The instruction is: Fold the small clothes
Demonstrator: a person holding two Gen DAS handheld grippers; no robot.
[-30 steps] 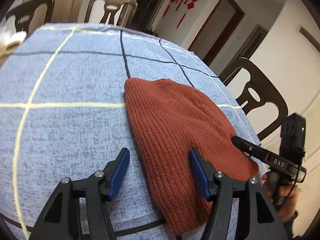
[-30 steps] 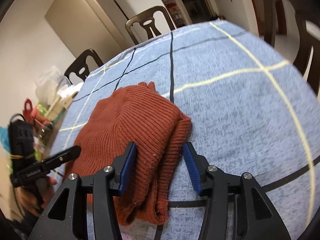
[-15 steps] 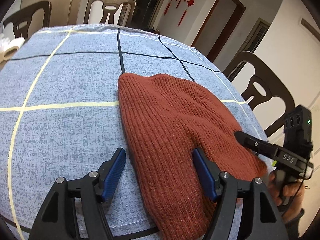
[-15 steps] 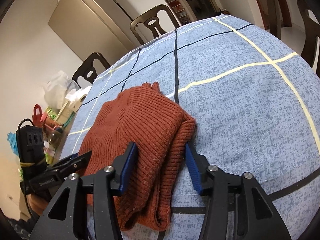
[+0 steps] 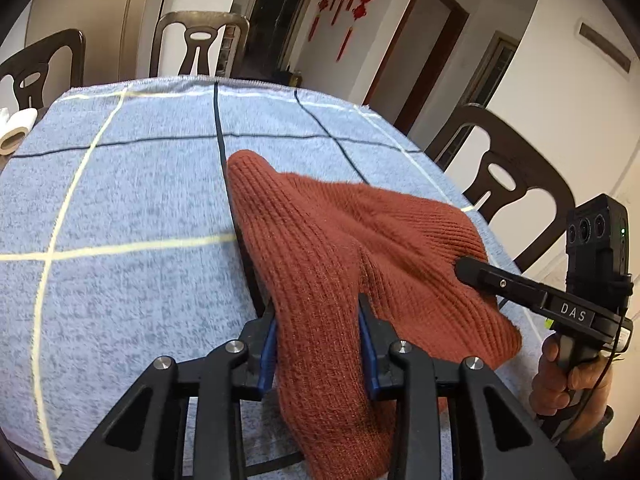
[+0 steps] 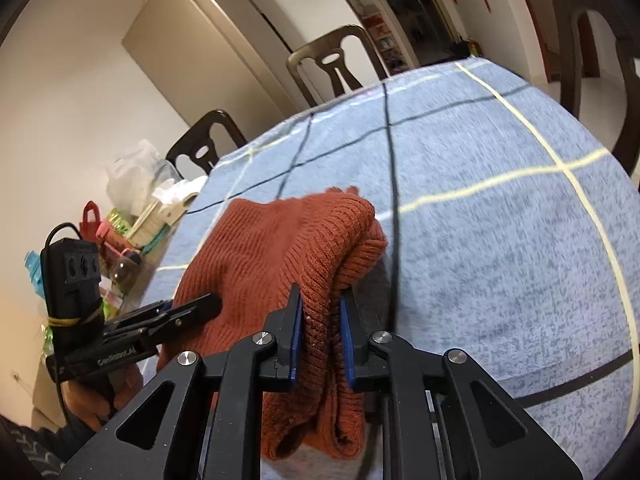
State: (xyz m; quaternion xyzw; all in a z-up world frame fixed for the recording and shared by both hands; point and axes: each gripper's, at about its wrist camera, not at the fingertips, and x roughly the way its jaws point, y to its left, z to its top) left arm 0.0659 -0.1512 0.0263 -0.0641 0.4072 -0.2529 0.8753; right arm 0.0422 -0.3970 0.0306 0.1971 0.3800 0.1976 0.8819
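A rust-red knitted garment (image 5: 360, 240) lies folded on a blue checked tablecloth (image 5: 140, 200). My left gripper (image 5: 319, 340) has its blue pads pressed on a bunched fold at the garment's near left edge, its jaws still closing. My right gripper (image 6: 320, 320) pinches the doubled near right edge of the garment (image 6: 272, 248), its jaws closing too. The near edge stands raised off the cloth between the two grips. Each wrist view shows the other gripper: the right one (image 5: 470, 270) at the garment's right side, the left one (image 6: 208, 304) at its left side.
Dark wooden chairs (image 5: 516, 184) stand around the table, one (image 5: 198, 44) at the far end. Beside the table's left edge are bags and bottles (image 6: 120, 232) and a tape roll (image 5: 12, 136). A person's hand (image 5: 568, 376) grips the right gripper's handle.
Both pairs of jaws have closed from wide open onto the garment's near edge. That edge has bunched up and risen a little off the tablecloth.
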